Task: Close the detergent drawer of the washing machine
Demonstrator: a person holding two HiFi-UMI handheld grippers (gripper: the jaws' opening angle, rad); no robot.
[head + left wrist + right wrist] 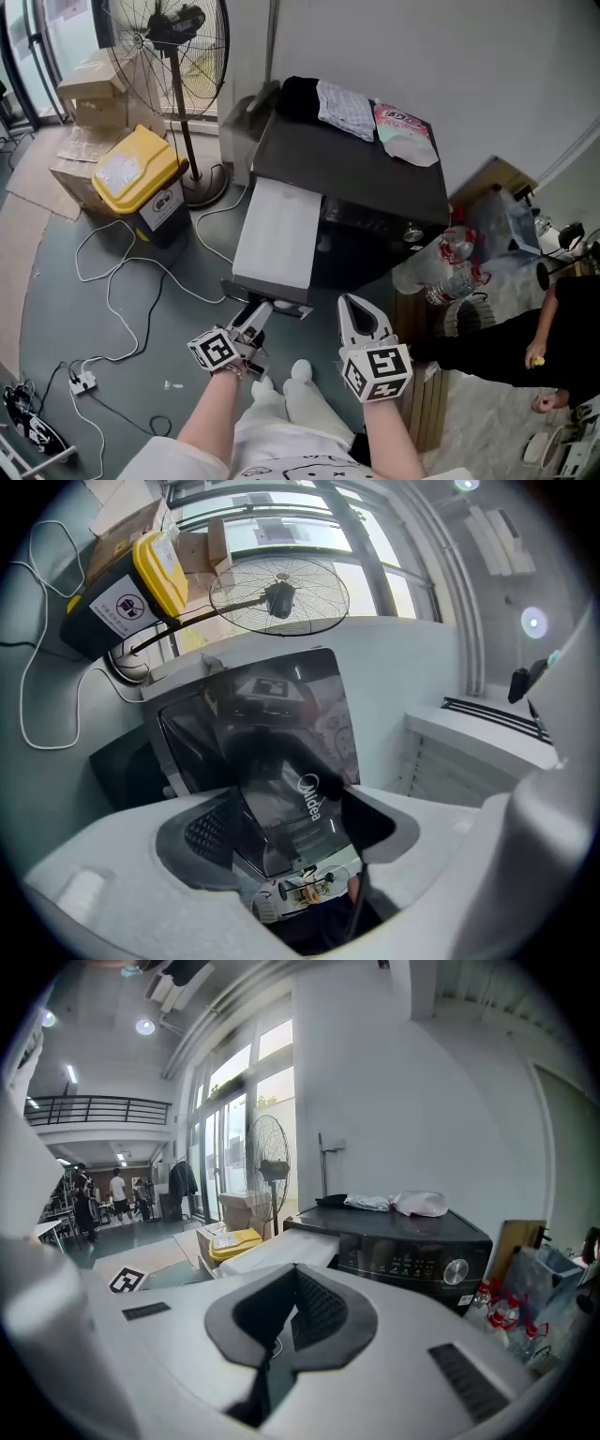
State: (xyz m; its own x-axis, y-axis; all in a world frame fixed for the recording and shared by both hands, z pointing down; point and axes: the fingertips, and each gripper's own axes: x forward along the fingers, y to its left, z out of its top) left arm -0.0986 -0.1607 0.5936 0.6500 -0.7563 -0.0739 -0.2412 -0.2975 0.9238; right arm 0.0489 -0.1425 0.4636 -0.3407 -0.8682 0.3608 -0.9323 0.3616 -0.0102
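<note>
Left jaws on glossy black drawer (291, 761)

The brand name "Midea" stands in white letters on the dark glossy drawer front (281, 803), near in the left gripper view. Far left, a white label on the yellow-lidded bin (141, 583) bears a round crossed-out sign. Its small print, and the print on the pink packet (405, 131), cannot be read.

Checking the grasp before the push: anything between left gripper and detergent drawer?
Nothing. In the left gripper view the left gripper grips the dark front panel of the detergent drawer; head view agrees.
</note>
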